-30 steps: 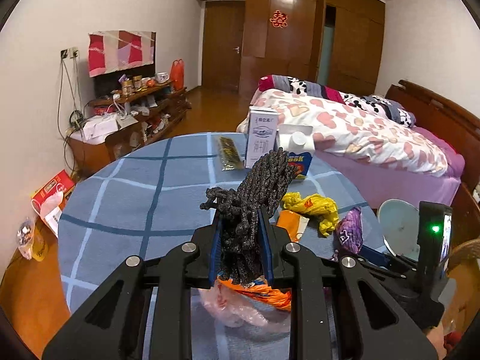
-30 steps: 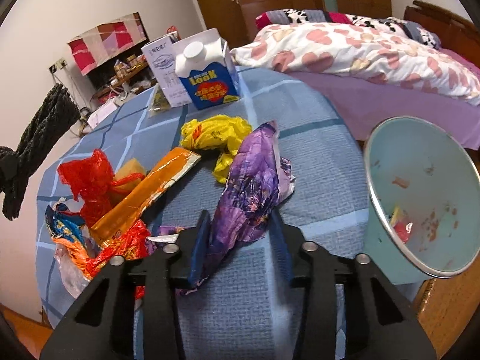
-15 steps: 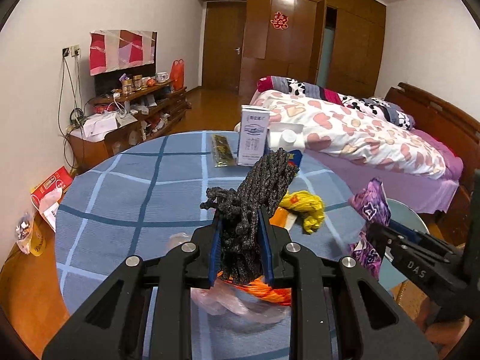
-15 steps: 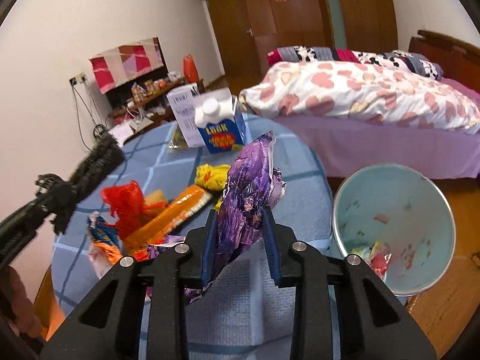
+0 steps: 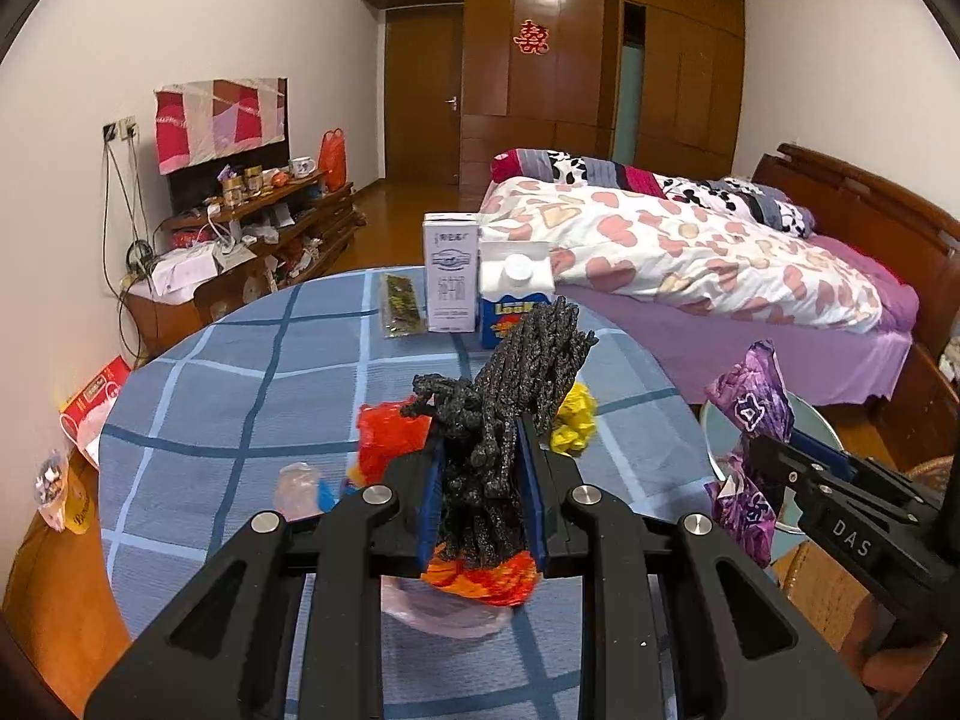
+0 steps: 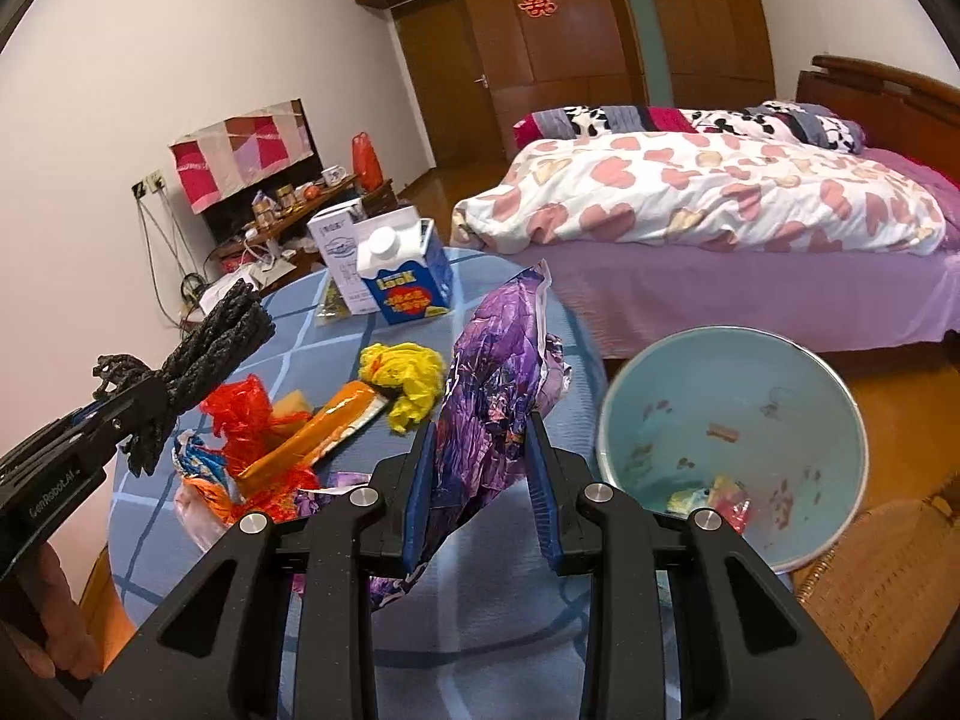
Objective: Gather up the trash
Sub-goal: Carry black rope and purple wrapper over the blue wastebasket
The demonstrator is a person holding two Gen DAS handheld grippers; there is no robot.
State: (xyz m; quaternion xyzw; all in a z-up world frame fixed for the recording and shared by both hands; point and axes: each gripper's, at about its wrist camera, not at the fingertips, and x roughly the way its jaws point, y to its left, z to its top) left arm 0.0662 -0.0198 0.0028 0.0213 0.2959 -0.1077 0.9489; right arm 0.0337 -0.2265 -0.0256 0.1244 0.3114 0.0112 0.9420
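Now purple wrapper (image 6: 498,378) between jaws, bin (image 6: 732,450) beside

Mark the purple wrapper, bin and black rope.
purple wrapper (image 6: 498,396), right wrist view, middle of the foil.
bin (image 6: 735,387), right wrist view, bare inner wall.
black rope (image 5: 510,384), left wrist view, upper bundle.

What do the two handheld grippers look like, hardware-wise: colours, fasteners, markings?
Both are matte black plastic. The left gripper and right gripper each have two angular finger arms with cut-out openings, silver round bolt heads at the pivots, and blue pads lining the fingers. White lettering shows on the sides: "DAS" on the right gripper's body, "GenRobot.AI" on the left's. No cables or sleeves are visible.
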